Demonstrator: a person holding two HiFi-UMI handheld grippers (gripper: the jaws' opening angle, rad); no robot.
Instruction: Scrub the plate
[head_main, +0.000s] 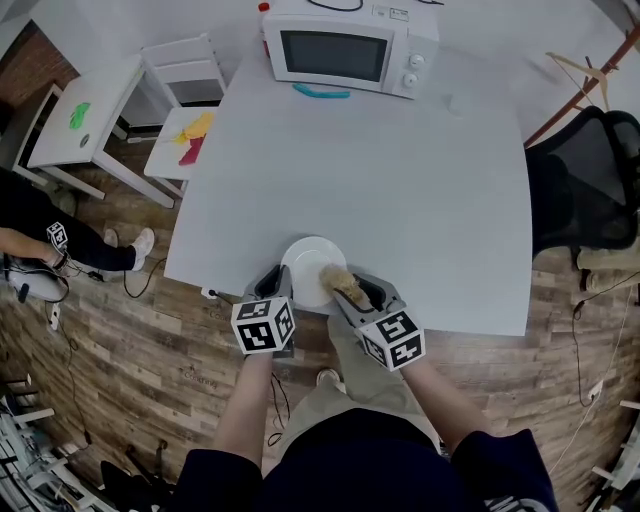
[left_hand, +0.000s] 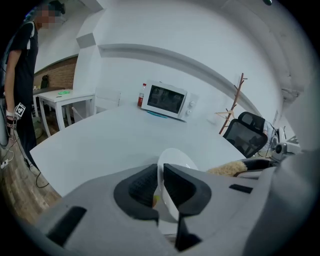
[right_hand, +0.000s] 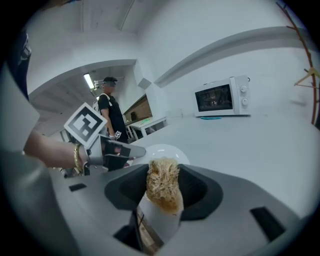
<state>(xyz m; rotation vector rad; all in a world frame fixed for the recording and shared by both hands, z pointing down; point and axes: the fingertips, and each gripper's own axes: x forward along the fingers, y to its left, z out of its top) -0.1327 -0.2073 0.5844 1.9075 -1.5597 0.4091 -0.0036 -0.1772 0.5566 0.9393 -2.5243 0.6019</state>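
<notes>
- Left hand-held gripper (left_hand: 160, 182): jaws nearly together, pinching the thin rim of the plate (left_hand: 176, 156). The hold covers only a narrow strip of the edge. Risk: a sideways shove from scrubbing could pivot the plate about that pinch, or slide it out.
- Plate: lower middle of the head view, at the near edge of the bench (head_main: 400, 180), between the two tools. I cannot tell whether it lies flat or is tipped up. Risk: if it slips, it is close enough to the edge to go off onto the wooden floor (head_main: 150, 370).
- Right hand-held gripper (right_hand: 164, 191): clamped on a tan fibrous scrubber (right_hand: 161, 176), whose tuft stands out past the jaws, just over the plate's right side. Risk: if I press too hard, the soft fibres may fold and the hard jaws meet the plate instead.
- Clearance: the two tools sit close together across the plate. Risk: a wide stroke towards the left of the frame could knock the right tool into the left and jar the grip.
- Microwave (head_main: 345, 45): top of the head view, well apart; I judge no hazard.
</notes>
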